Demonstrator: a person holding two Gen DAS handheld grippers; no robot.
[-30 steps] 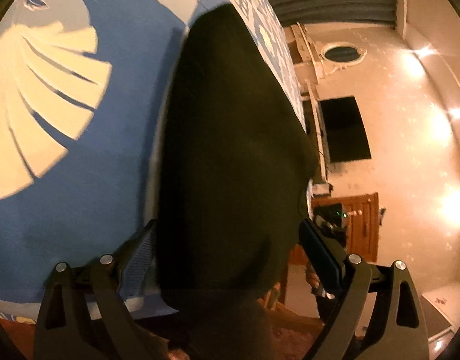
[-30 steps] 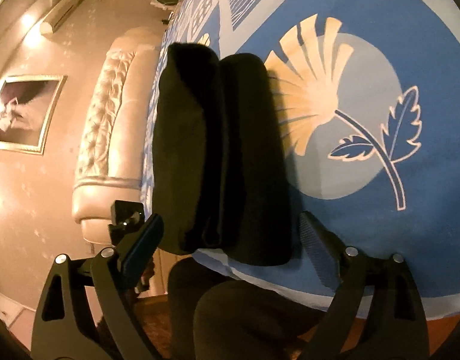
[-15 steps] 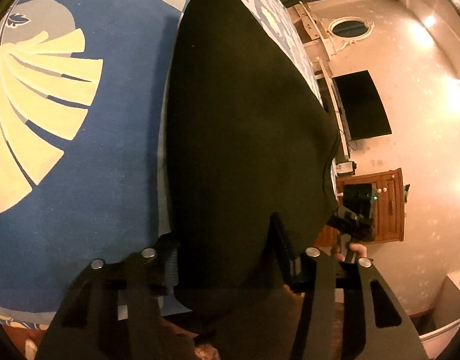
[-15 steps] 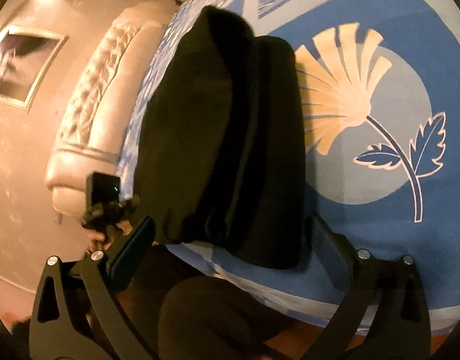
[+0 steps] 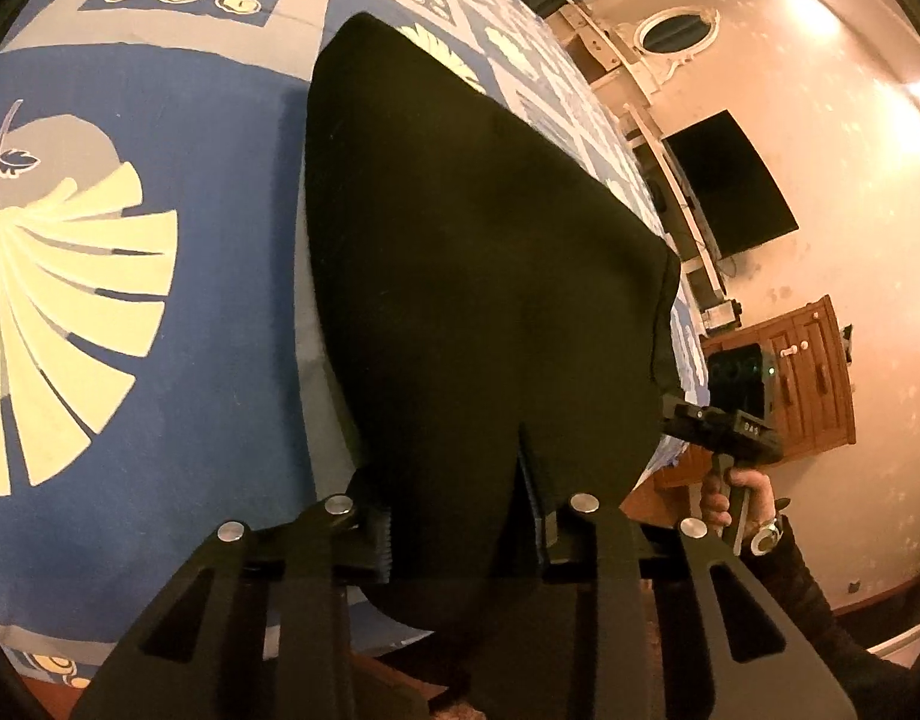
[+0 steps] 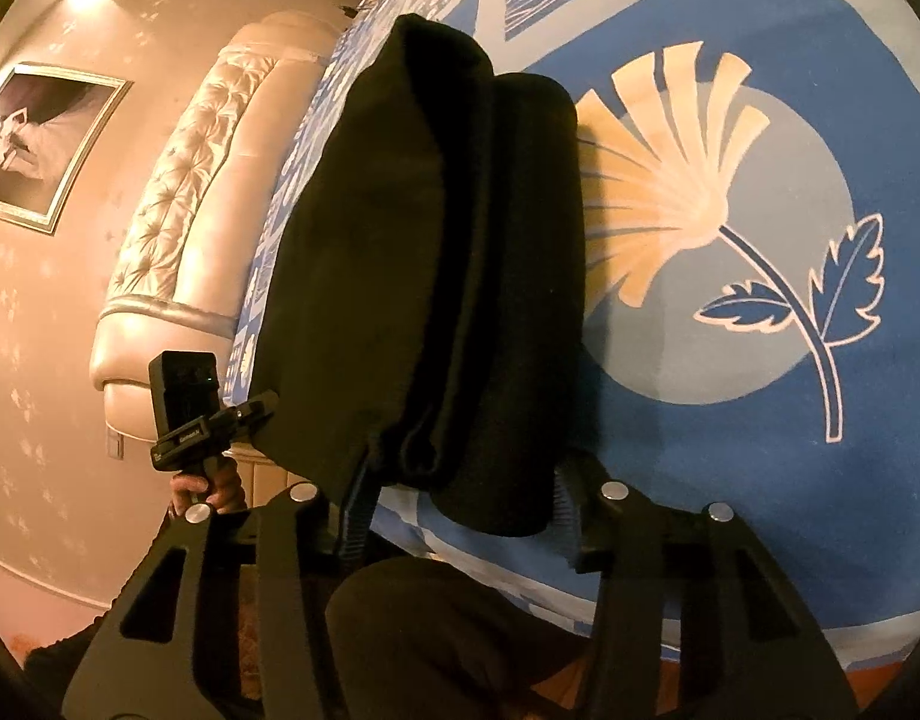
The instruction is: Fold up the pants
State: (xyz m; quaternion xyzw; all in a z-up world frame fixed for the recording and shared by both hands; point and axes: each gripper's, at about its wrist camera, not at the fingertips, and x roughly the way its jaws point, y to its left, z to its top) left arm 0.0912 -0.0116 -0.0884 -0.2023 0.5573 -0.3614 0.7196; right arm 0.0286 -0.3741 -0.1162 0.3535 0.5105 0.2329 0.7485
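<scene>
**Me:** Pants (image 5: 478, 276), black ones, lie folded on my blue bed cover (image 5: 178, 360). Their near end sits right at the cover's near edge, at six o'clock.

**You:** What are your grippers doing?

**Me:** My left gripper (image 5: 460, 522) has just been closing, and now it pinches the near end of the pants. My right gripper (image 6: 460, 510) has just been closing too. The thick roll of cloth sits between its fingers and they squeeze it.

**You:** Any room to move?

**Me:** Lots. In the left view the cover is bare at nine o'clock. In the right view it is bare at three o'clock. At twelve o'clock it goes on, past the far end.

**You:** How many things?

**Me:** One pair of pants, two grippers, one cover. I see one big yellow flower (image 6: 670, 180) on it.
</scene>
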